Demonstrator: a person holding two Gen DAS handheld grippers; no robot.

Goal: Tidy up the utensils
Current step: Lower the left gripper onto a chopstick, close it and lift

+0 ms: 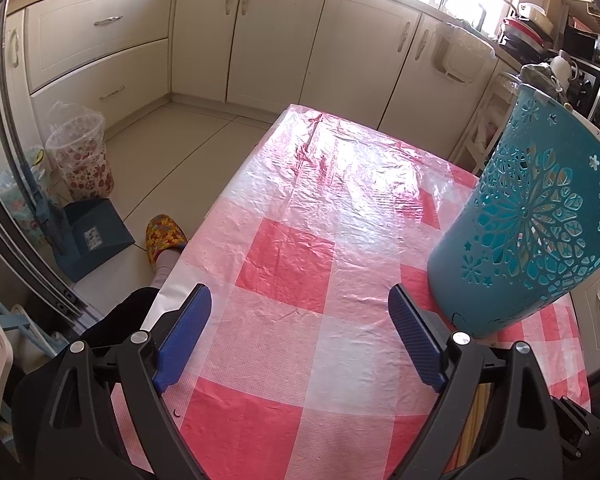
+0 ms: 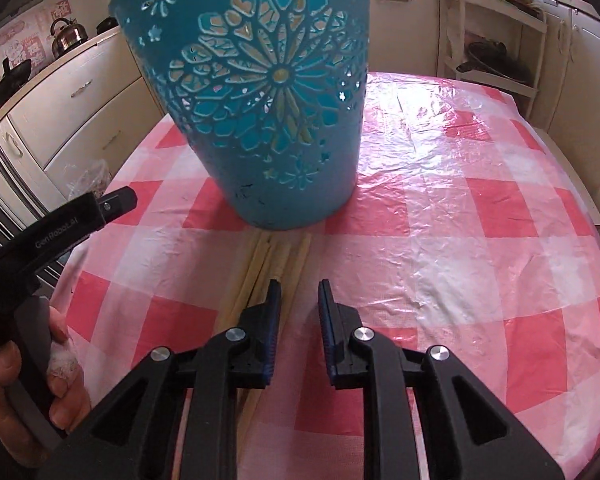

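Tongs first: my right gripper stands narrowly parted, empty, over the chopsticks (pale, bundled) lying against the teal holder. My left gripper gapes wide above the checked tablecloth.

The chopsticks run under the right gripper, their near ends hidden. The teal holder has its rim cut off by the top edge.

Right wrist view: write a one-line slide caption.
Right hand-held gripper, jaws narrowly apart and empty, hangs over wooden chopsticks lying before a teal cut-out utensil holder.
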